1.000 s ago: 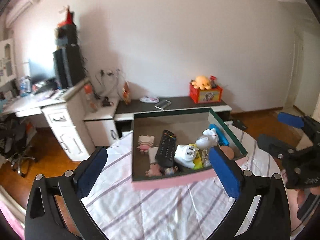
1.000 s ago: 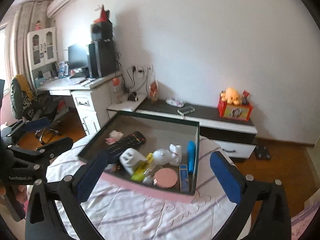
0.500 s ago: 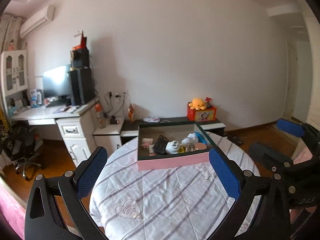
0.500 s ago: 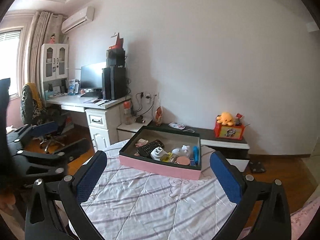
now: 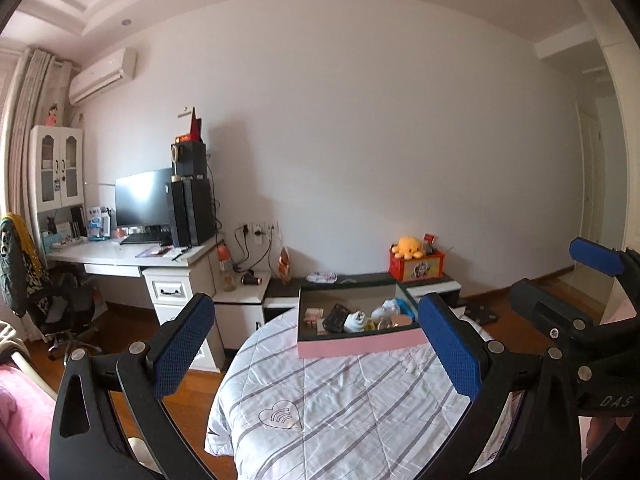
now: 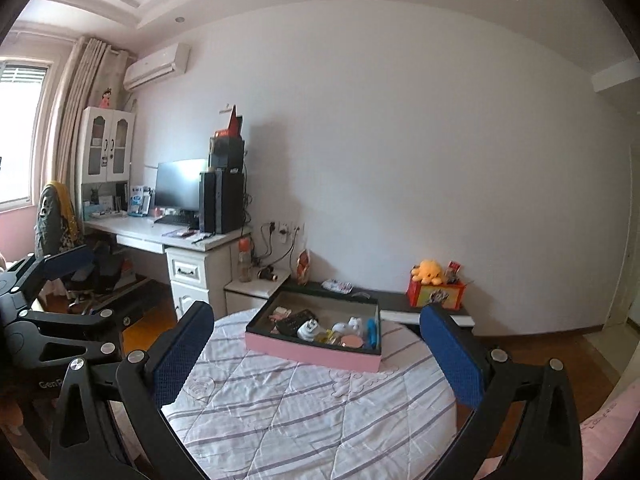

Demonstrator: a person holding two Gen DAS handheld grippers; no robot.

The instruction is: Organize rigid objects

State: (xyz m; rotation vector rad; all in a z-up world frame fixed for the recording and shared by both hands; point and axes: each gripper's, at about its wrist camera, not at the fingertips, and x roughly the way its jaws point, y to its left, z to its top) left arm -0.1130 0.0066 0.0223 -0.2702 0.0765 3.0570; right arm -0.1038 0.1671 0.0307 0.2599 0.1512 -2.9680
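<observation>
**Both grippers wide open, box sitting mid-frame on the table**

At the bottom of the left wrist view, the left gripper (image 5: 318, 350) has its blue pads (image 5: 182, 346) spread far apart with nothing between them. Same story in the right wrist view: the right gripper (image 6: 316, 354) is spread wide and holding nothing, pads (image 6: 450, 358) framing the scene from the lower corners. Each one peeks into the other's view too, the right one at the right edge of the left view and the left one at the left edge of the right view, so they're well apart from each other, either side of the table.

Pink box (image 5: 360, 346) sits at center frame, on the far part of the round table (image 5: 340, 408) with its striped quilted cover. It's loaded: a black remote (image 6: 294, 322), a white plug-looking thing (image 6: 308, 329), a white figure (image 6: 349, 326), a blue piece (image 6: 371, 334) along the right wall, a round pinkish disc (image 6: 352, 342). Too small to make out the rest.

Room-wise, the cover in the lower middle, between the pads and the box's near wall, is bare. The box's far edge is close to the table's far rim. Past that rim there's a low dark shelf (image 6: 394, 300) along the wall with an orange plush (image 6: 428, 272) on a red box at center right, and a white desk (image 5: 132, 258) with a monitor at mid left. Wood floor shows at both sides of the table.
</observation>
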